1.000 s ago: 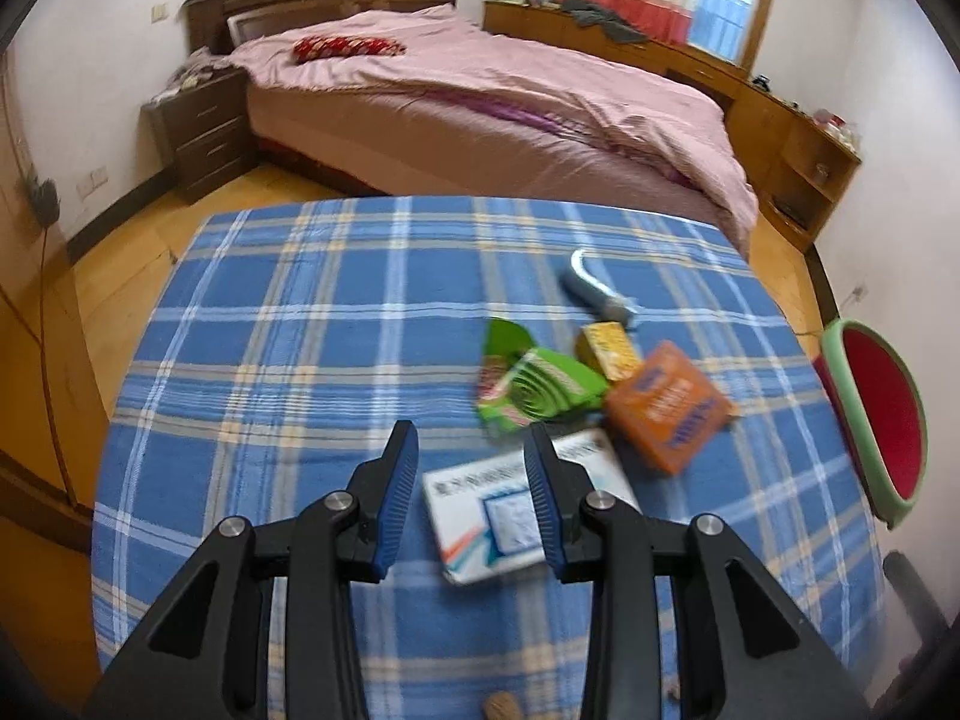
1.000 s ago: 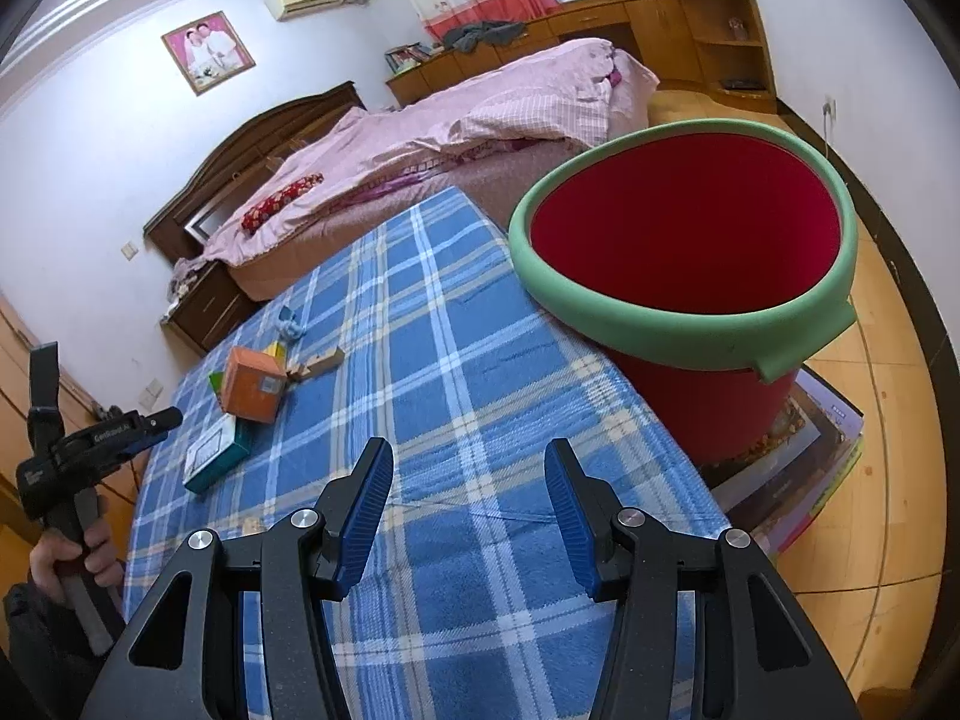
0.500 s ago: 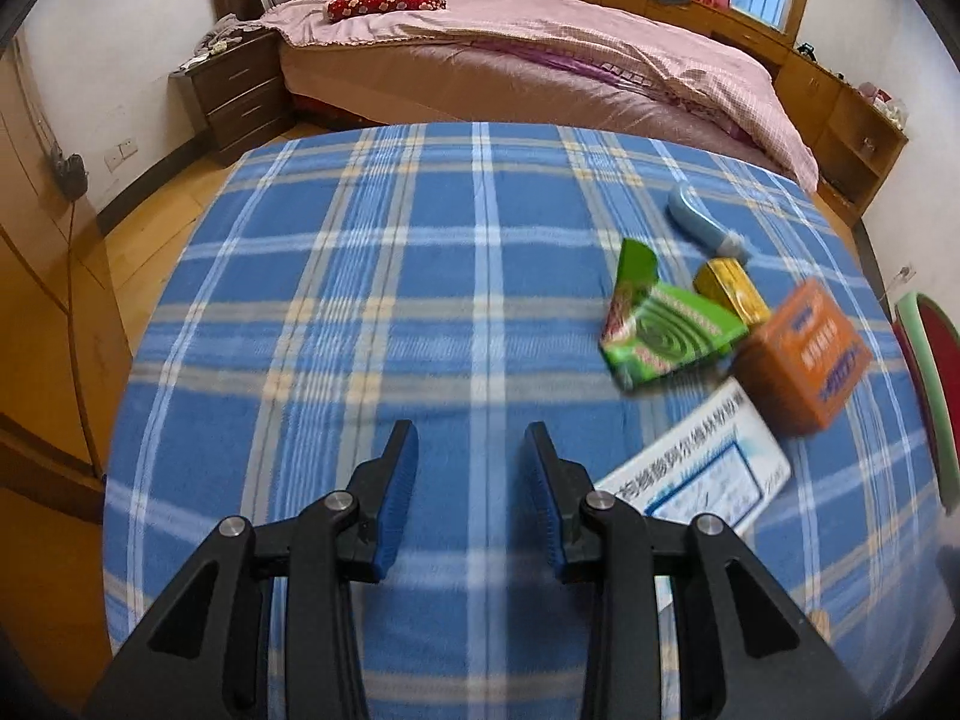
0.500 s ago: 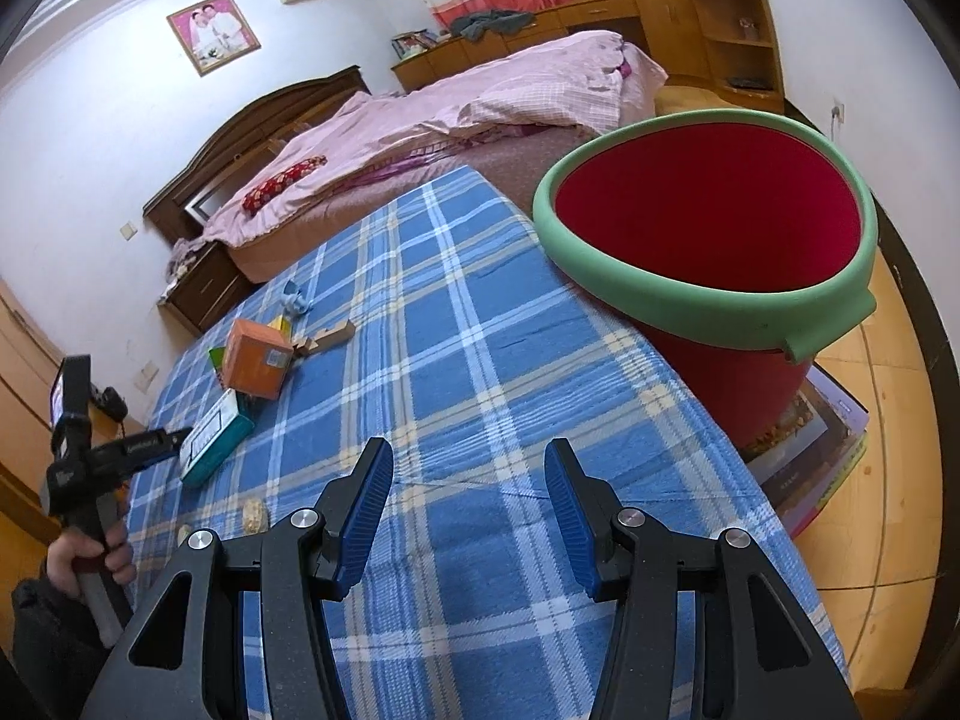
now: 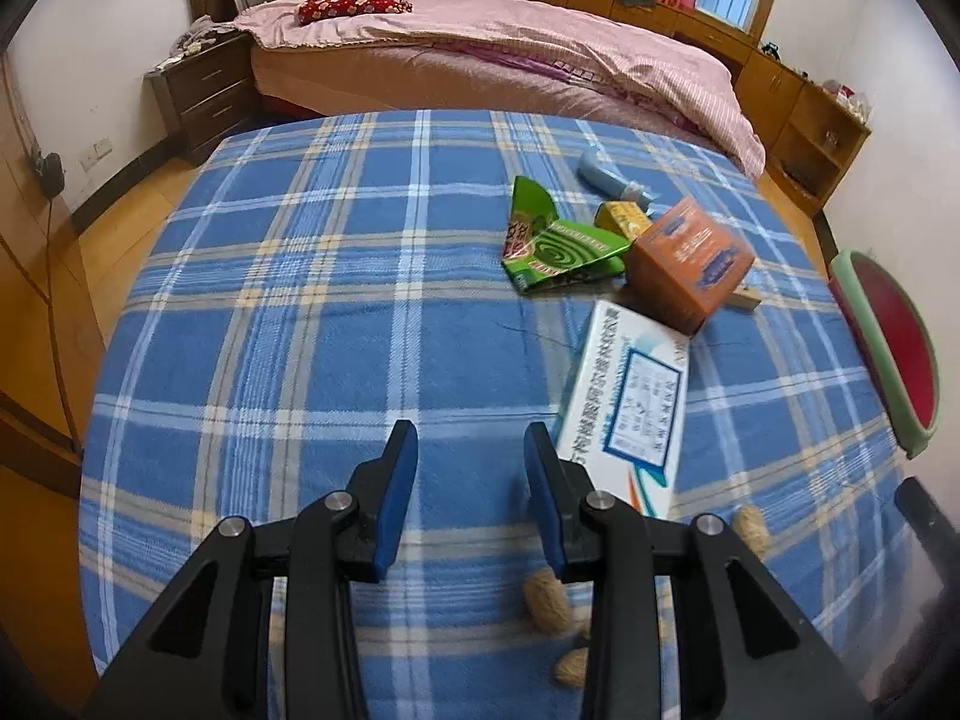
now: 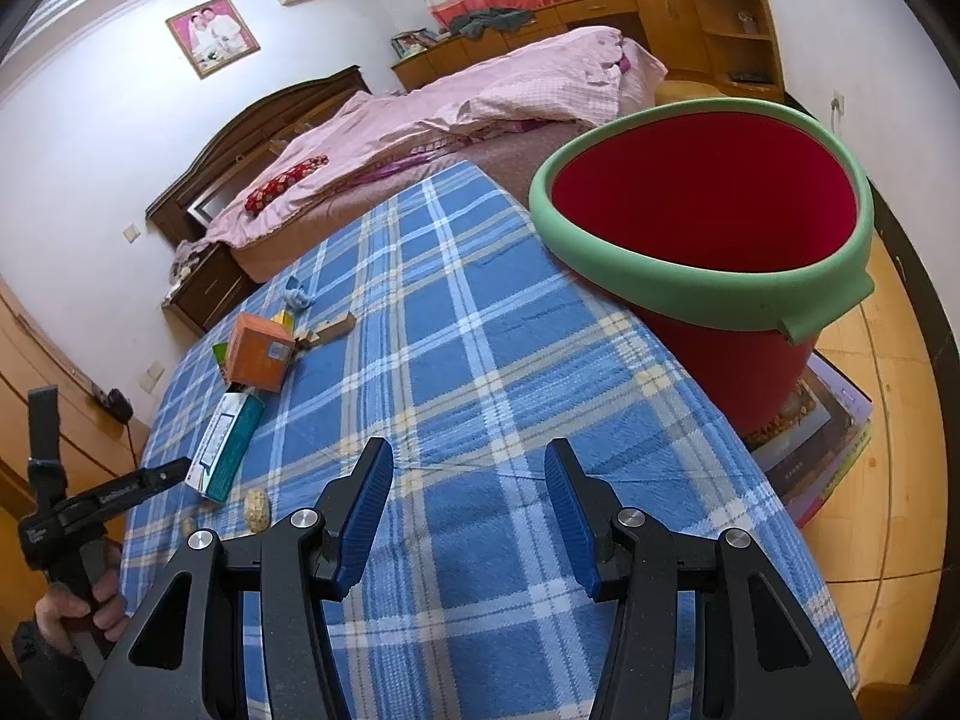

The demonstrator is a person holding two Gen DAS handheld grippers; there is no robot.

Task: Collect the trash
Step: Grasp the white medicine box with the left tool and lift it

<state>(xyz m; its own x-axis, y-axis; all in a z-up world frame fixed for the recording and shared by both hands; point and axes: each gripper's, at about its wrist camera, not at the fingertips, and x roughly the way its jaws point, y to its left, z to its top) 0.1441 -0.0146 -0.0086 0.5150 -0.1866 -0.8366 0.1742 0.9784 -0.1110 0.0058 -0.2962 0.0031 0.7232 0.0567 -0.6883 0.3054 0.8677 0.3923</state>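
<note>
I take the flat box [image 5: 630, 402] on the table [image 5: 336, 324] as my landmark. Behind it stands a cube box [image 5: 690, 261], touching its far end. Left of that cube lies an open carton [image 5: 558, 252]. Three peanuts [image 5: 546, 603] lie before the flat box. The bucket [image 6: 714, 252] stands right of it, beside the table.

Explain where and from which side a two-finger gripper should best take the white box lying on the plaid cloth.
Probably across its two long edges near the close end, coming from above. The white box lies flat on the cloth, long and thin, so its width likely fits the jaws where its length would not. Its far end touches the orange box. The left gripper, jaws opening and empty, sits just beside it.
</note>
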